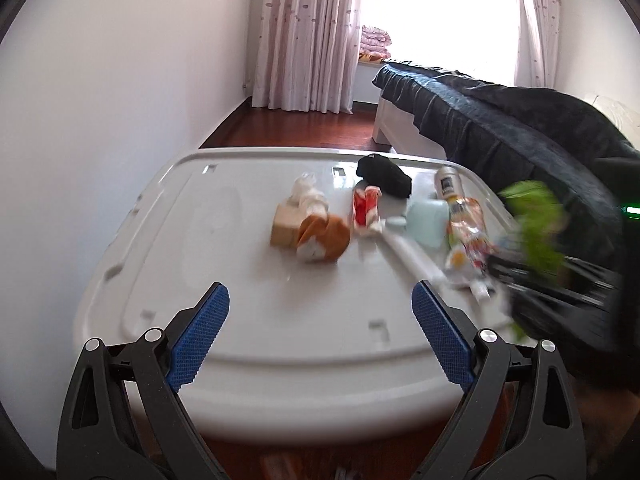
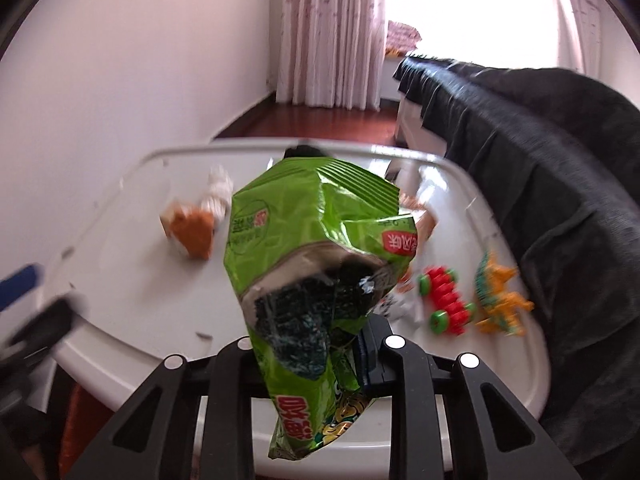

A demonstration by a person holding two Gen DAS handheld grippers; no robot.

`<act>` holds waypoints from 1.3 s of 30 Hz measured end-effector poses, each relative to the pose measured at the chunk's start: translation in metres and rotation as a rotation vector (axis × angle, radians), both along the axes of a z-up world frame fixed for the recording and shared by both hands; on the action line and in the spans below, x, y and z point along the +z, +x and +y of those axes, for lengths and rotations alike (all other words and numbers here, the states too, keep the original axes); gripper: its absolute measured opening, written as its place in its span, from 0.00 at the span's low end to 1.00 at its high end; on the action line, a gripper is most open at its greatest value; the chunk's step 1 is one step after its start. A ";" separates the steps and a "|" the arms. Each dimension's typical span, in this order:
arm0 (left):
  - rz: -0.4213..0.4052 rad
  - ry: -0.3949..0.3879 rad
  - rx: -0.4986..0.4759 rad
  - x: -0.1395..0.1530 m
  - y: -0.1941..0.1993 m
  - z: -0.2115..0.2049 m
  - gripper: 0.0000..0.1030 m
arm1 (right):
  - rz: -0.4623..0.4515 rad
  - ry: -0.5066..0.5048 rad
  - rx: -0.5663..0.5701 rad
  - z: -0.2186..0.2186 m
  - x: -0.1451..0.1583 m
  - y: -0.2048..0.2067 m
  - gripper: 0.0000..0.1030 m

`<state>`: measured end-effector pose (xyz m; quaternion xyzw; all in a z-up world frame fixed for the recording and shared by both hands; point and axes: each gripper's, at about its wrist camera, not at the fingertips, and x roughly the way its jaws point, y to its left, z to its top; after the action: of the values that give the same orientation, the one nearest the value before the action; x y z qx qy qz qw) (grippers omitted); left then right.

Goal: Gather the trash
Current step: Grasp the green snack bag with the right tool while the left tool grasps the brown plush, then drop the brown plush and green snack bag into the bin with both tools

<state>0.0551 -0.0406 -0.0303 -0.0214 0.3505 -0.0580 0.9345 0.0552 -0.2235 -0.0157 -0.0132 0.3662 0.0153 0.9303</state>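
Green snack bag [image 2: 316,280] held up in the right gripper [image 2: 340,364] above a white table [image 2: 120,344].

The crumpled green snack bag is clamped between the right gripper's jaws near its lower end and hangs clear above the near edge of the white table. The left gripper [image 1: 320,328] hovers over that same near edge, jaws spread wide and holding nothing. On the white table lie a tissue box [image 1: 286,226], a red wrapper [image 1: 364,208] and a toy dinosaur [image 2: 500,300].
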 end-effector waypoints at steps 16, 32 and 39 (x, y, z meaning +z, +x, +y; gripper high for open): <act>0.192 0.101 0.072 -0.060 0.124 -0.039 0.69 | -0.045 0.028 -0.018 -0.017 0.022 -0.008 0.25; 0.194 0.042 0.056 -0.052 0.112 -0.007 0.27 | -0.066 0.033 0.000 -0.016 0.023 -0.008 0.26; 0.127 0.033 0.035 -0.020 0.050 0.013 0.27 | -0.096 0.034 0.040 -0.002 0.036 -0.024 0.26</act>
<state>0.1053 -0.0277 -0.0507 -0.0159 0.4096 -0.0345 0.9115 0.0309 -0.2257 0.0203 -0.0055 0.3204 0.0394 0.9464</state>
